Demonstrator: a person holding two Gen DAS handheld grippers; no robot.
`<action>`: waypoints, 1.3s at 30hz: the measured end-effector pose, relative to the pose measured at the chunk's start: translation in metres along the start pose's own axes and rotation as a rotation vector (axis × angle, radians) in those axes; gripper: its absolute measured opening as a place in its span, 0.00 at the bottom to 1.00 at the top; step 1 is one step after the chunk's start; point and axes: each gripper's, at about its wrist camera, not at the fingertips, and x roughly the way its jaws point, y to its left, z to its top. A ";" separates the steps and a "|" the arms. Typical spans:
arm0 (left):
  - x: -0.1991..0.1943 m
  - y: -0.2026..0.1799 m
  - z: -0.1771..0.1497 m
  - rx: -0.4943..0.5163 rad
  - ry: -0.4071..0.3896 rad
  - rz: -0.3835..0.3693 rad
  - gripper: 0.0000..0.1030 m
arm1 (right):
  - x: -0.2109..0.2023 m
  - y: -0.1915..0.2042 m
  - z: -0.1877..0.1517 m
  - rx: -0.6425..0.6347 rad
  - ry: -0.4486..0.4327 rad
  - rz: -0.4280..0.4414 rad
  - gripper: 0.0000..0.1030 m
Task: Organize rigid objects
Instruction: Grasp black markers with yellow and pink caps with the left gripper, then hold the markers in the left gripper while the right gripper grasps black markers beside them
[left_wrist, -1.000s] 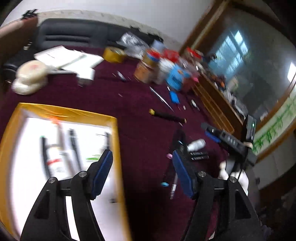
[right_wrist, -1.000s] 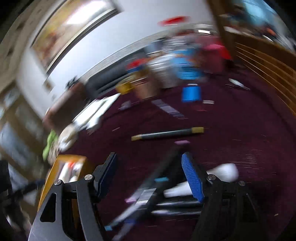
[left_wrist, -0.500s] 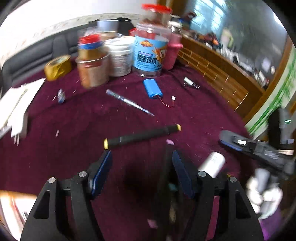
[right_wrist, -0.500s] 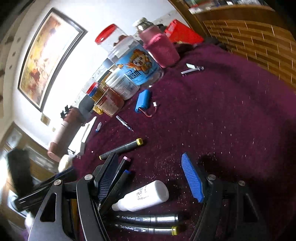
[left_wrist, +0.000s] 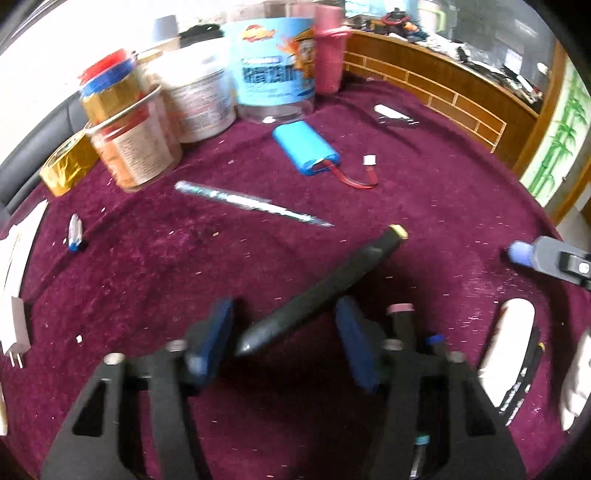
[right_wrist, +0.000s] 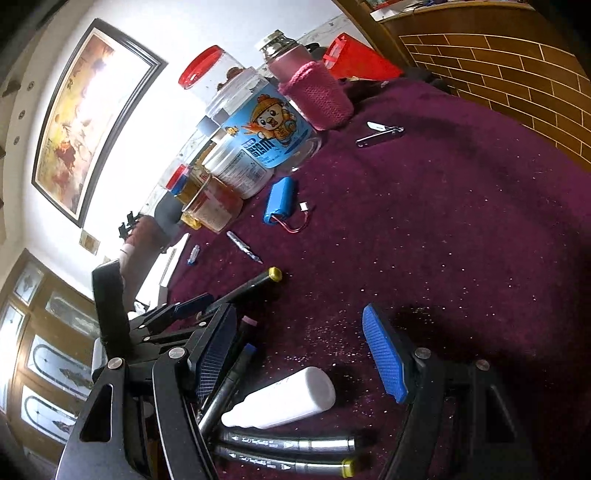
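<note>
markers: five
white bottle: one
blue battery pack: one
jars: about five
nail clipper: one

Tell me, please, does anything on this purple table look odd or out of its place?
Yes. The blue battery pack lies loose with its red wire trailing over the cloth. Markers lie at mixed angles: the yellow-capped black marker lies diagonally between the open fingers of the left claw. Pale specks dot the cloth.

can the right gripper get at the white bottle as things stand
Probably yes. The right gripper is open and the white bottle lies on the cloth between its jaws, top side bare. The grey markers lie close beside it and might get caught in the grasp.
</note>
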 end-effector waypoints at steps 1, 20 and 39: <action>-0.002 -0.007 -0.001 0.023 0.001 0.006 0.32 | 0.001 -0.001 0.000 0.002 0.002 -0.006 0.64; -0.030 -0.021 -0.042 -0.031 0.041 0.104 0.33 | 0.007 -0.010 -0.002 0.048 0.051 -0.028 0.64; -0.191 -0.002 -0.128 -0.356 -0.314 -0.133 0.12 | 0.007 -0.007 -0.002 -0.002 0.020 -0.079 0.64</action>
